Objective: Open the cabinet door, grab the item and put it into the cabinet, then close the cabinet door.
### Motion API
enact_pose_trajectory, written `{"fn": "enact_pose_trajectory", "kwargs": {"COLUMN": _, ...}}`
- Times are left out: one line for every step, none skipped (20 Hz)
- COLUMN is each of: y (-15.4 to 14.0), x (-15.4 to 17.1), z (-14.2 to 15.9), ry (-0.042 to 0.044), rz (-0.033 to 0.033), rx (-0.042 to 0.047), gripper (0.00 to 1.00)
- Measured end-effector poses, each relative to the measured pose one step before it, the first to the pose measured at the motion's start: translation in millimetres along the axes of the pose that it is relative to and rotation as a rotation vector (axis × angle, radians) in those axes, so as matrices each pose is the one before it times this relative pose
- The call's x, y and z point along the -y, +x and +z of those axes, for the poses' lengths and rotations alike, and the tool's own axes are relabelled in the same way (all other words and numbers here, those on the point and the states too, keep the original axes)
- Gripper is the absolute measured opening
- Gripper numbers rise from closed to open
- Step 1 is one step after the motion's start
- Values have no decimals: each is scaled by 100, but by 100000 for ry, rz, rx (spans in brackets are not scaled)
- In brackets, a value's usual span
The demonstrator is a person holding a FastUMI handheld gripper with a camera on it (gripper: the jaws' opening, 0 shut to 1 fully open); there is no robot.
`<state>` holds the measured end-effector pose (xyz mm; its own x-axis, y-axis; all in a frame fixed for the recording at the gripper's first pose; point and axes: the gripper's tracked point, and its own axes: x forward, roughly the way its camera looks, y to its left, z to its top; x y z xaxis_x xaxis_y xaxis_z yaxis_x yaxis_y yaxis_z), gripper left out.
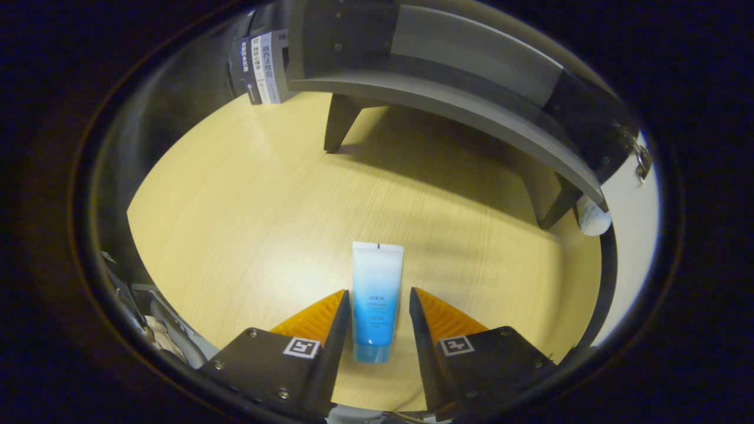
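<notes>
Tongs part open, straddling the tube, which lies flat on the desk with its cap end back between the fingers and its flat crimped end pointing toward the cabinet. A slim gap shows on each side; neither finger presses yet. Judgement: stay centred, close evenly on the lower half, lift level so the tube does not swing. Tube print too small to read. Books stand beside the cabinet, spines in Chinese characters, not legible.
</notes>
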<state>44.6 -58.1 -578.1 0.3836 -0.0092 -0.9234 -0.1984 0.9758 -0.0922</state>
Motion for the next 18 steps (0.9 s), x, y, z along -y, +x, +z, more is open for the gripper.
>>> {"fn": "enact_pose_trajectory", "kwargs": {"y": 310, "x": -199, "z": -165, "ry": 3, "rz": -99, "rx": -2812, "gripper": 55}}
{"fn": "enact_pose_trajectory", "kwargs": {"y": 382, "x": 16, "z": 2, "ry": 29, "rz": -284, "rx": -2022, "gripper": 57}}
{"fn": "enact_pose_trajectory", "kwargs": {"y": 380, "x": -15, "z": -296, "ry": 624, "rz": 560, "rx": -2949, "gripper": 58}}
{"fn": "enact_pose_trajectory", "kwargs": {"y": 123, "x": 88, "z": 498, "ry": 1550, "rz": -69, "rx": 153, "gripper": 59}}
{"fn": "enact_pose_trajectory", "kwargs": {"y": 60, "x": -94, "z": -129, "ry": 762, "rz": 703, "rx": -2634, "gripper": 59}}
{"fn": "enact_pose_trajectory", "kwargs": {"y": 40, "x": -101, "z": 95, "ry": 1116, "rz": 1188, "rx": -2097, "gripper": 59}}
{"fn": "enact_pose_trajectory", "kwargs": {"y": -66, "x": -180, "z": -214, "ry": 1120, "rz": 2102, "rx": -3080, "gripper": 57}}
{"fn": "enact_pose_trajectory", "kwargs": {"y": -113, "x": -197, "z": -433, "ry": 2473, "rz": 1200, "rx": -2017, "gripper": 57}}
{"fn": "enact_pose_trajectory", "kwargs": {"y": -264, "x": -71, "z": 555, "ry": -174, "rz": 483, "rx": -668, "gripper": 48}}
{"fn": "enact_pose_trajectory", "kwargs": {"y": -176, "x": 113, "z": 58, "ry": -1792, "rz": -288, "rx": 801, "gripper": 48}}
{"fn": "enact_pose_trajectory", "kwargs": {"y": 676, "x": 146, "z": -48, "ry": -2269, "rz": -1414, "rx": 1338, "gripper": 43}}
{"fn": "enact_pose_trajectory", "kwargs": {"y": 13, "x": -134, "z": -40, "ry": -2451, "rz": -860, "rx": 1507, "gripper": 39}}
{"fn": "enact_pose_trajectory", "kwargs": {"y": -50, "x": -99, "z": -16, "ry": -2190, "rz": -649, "rx": 1114, "gripper": 39}}
{"fn": "enact_pose_trajectory", "kwargs": {"y": -196, "x": -26, "z": 88, "ry": -1098, "rz": -677, "rx": 1987, "gripper": 39}}
{"fn": "enact_pose_trajectory", "kwargs": {"y": -159, "x": -258, "z": -199, "ry": -333, "rz": 164, "rx": 1591, "gripper": 39}}
{"fn": "enact_pose_trajectory", "kwargs": {"y": -433, "x": -344, "z": 0, "ry": 1392, "rz": 849, "rx": 1751, "gripper": 39}}
{"fn": "enact_pose_trajectory", "kwargs": {"y": -576, "x": -199, "z": -35, "ry": 2024, "rz": 774, "rx": 1908, "gripper": 39}}
{"fn": "enact_pose_trajectory", "kwargs": {"y": -668, "x": -125, "z": 196, "ry": 1655, "rz": 794, "rx": 2769, "gripper": 39}}
